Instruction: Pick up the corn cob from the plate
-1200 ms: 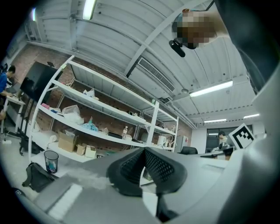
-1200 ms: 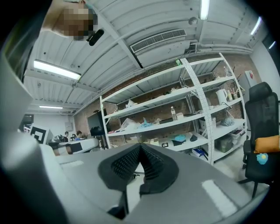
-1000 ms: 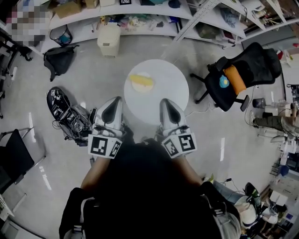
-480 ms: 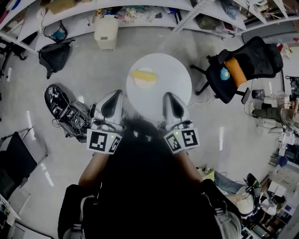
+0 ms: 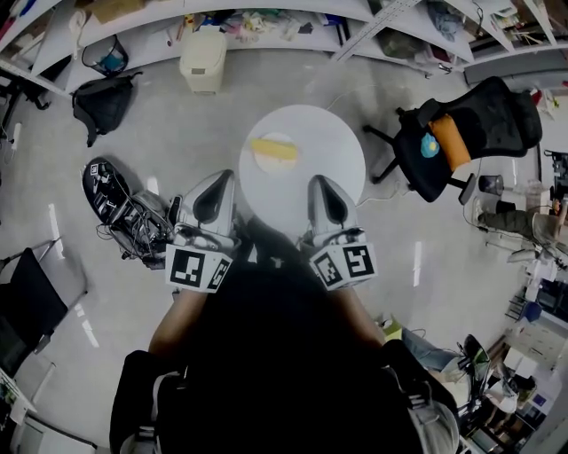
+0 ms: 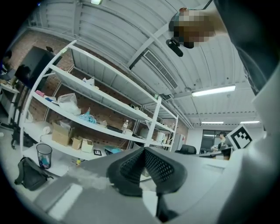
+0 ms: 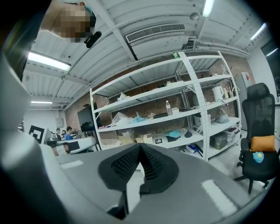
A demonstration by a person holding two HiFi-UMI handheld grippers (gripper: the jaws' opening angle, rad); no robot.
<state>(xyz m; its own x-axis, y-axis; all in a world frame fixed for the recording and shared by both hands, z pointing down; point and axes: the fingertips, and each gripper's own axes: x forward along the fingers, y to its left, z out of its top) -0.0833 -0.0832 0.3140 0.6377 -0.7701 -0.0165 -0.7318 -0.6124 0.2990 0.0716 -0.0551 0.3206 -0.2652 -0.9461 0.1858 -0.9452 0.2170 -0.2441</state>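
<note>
Fig., head view + both gripper views. Compared w/ the frame a second earlier, we see both grippers a little nearer the round white table (image 5: 330, 146). The corn cob (image 5: 273, 151) lies as before on the plate (image 5: 275, 168), far-left part of the tabletop, untouched.

Left gripper (image 5: 224, 176): jaws closed, pads meeting at the tip, nothing between them; confirmed in its own view (image 6: 143, 151). Right gripper (image 5: 318, 181): likewise closed and empty (image 7: 140, 146). Neither touches plate or cob.

Edges: in the head view the right gripper's tip overlaps the table's near rim; the left gripper's tip sits just beside the near-left rim. The plate is near the table's left edge, w/ bare tabletop to its right.

Open room: bare floor on both sides of the table. A black office chair (image 5: 466, 133) stands to the right, apart from the table. A heap of dark gear (image 5: 120, 204) lies on the floor just left of the left gripper. A black bag (image 5: 102, 102) and a white bin (image 5: 202, 60) lie beyond, by the shelves (image 5: 266, 22).
</note>
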